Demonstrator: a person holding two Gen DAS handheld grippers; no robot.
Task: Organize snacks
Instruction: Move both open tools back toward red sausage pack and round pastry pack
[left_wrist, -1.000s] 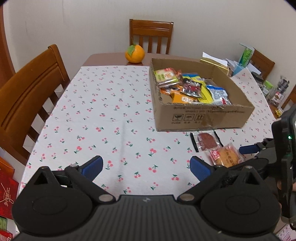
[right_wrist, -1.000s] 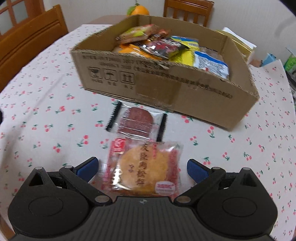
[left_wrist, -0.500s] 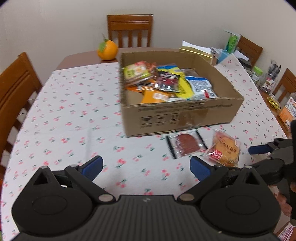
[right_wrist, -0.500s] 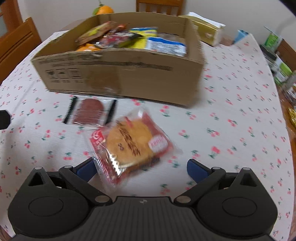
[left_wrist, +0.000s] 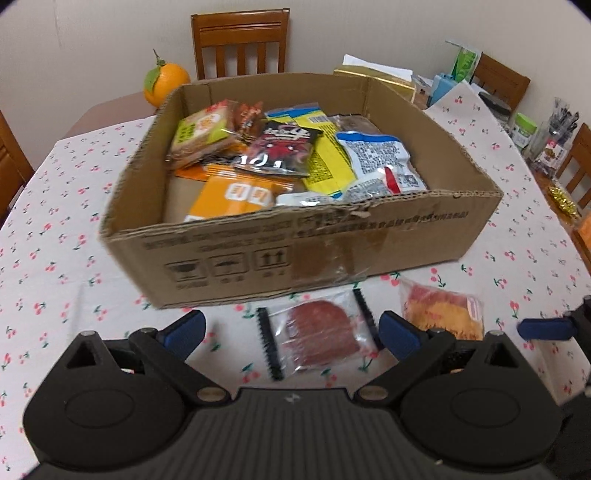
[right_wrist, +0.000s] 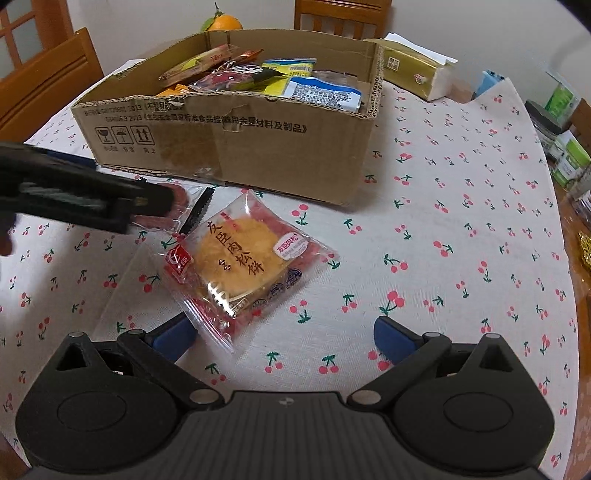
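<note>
Snacks are located in two places: most fill the cardboard box (left_wrist: 295, 236) on the counter (right_wrist: 461, 229), and two packets lie on the cherry-print cloth just in front of the box's near wall. Compared with the frame half a second earlier, the left tool (left_wrist: 291, 328) has advanced toward the box, so the box now fills most of the left wrist view, and the round dark-red snack packet (left_wrist: 319, 332) now sits between the left tool's blue fingertips (left_wrist: 184, 326) rather than ahead and to the right of them. The left tool is spread wide, grasping nothing, and is held low over the counter, pointing at the box wall. In the right wrist view, the left tool's arm now crosses in from the left edge and covers part of the dark-red packet. The yellow pastry packet (right_wrist: 243, 266) lies to the right of the dark-red packet, close beside it, tilted diagonally, with one corner near the right tool's left fingertip. The right tool (right_wrist: 284, 336) is likewise spread wide and released, held low and angled toward the box. Count: one box, two packets outside it, two tools. One orange (left_wrist: 164, 83) rests beyond the box's far left corner. A tissue box (right_wrist: 413, 72) stands beyond the far right corner.
</note>
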